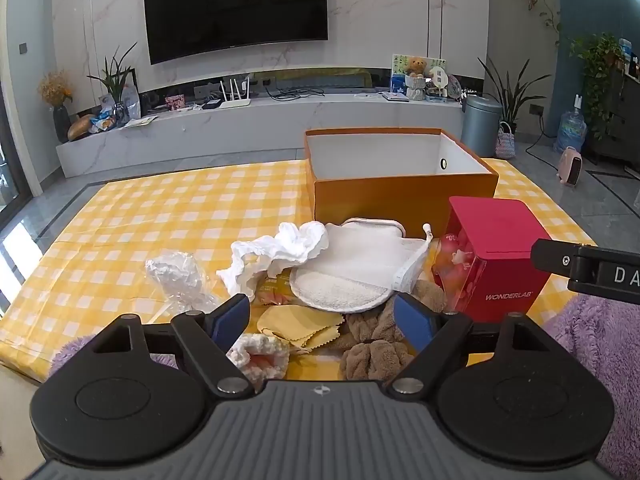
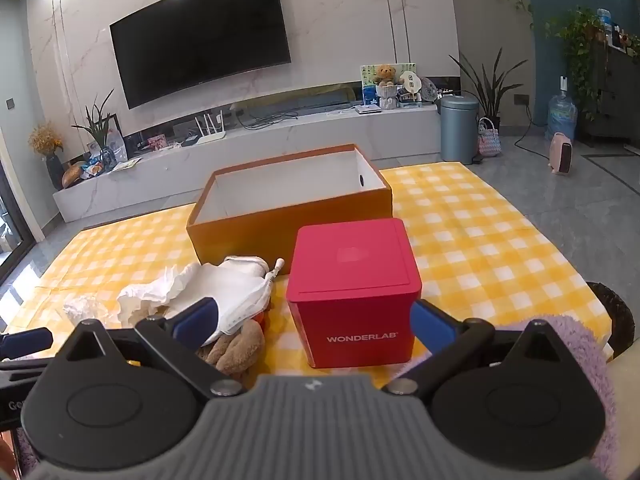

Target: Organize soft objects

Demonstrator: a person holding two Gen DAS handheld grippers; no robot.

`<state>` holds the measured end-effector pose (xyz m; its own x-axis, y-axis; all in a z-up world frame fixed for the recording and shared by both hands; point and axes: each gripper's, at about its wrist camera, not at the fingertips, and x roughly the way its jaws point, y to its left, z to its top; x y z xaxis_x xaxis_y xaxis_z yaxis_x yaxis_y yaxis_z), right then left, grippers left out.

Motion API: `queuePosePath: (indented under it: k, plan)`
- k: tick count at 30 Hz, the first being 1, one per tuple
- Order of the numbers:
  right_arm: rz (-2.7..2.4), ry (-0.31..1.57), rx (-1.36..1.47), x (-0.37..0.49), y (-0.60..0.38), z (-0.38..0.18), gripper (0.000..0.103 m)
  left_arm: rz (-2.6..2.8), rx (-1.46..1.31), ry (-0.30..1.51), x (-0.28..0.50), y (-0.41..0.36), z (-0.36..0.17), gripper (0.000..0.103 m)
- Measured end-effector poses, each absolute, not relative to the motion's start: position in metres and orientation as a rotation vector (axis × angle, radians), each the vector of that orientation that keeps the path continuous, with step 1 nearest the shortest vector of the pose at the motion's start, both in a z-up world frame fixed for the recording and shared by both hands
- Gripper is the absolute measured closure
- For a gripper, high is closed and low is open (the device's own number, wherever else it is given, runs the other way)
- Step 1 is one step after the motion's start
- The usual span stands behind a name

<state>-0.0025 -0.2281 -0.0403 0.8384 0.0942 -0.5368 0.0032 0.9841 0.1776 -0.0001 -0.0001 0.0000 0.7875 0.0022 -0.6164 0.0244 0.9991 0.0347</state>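
Observation:
A pile of soft things lies on the yellow checked tablecloth [image 1: 140, 216]: a crumpled white cloth [image 1: 280, 252], a white bath mitt [image 1: 360, 268], a yellow cloth [image 1: 300, 324], a brown fluffy scrunchie [image 1: 372, 340], a small white-pink knit piece [image 1: 260, 354] and crinkled clear plastic [image 1: 176, 272]. An open orange box [image 1: 400, 188] stands behind, empty. My left gripper [image 1: 324, 320] is open just above the yellow cloth and scrunchie. My right gripper [image 2: 316, 320] is open, its fingers either side of the red WONDERLAB box [image 2: 352, 292]; contact cannot be told.
Purple fluffy fabric [image 1: 600, 340] lies at the near right and near left edges of the table. The right gripper's arm [image 1: 588, 268] reaches in from the right in the left wrist view. Beyond the table are a TV console, a grey bin [image 2: 460, 128] and plants.

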Motion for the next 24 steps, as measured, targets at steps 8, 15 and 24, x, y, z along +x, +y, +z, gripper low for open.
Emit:
queuePosePath:
  k: [8, 15, 24]
  plan:
    - [0.057, 0.579, 0.174, -0.004, -0.2283, -0.0383, 0.003, -0.009, 0.045, 0.667, 0.0009, 0.0007, 0.0025, 0.007]
    - [0.07, 0.568, 0.18, -0.0071, -0.23, -0.0391, 0.003, -0.005, 0.047, 0.665, -0.0034, 0.0022, 0.0075, 0.007]
    - [0.078, 0.578, 0.175, -0.0075, -0.2274, -0.0377, 0.003, -0.007, 0.051, 0.657, -0.0079, 0.0019, 0.0073, 0.007]
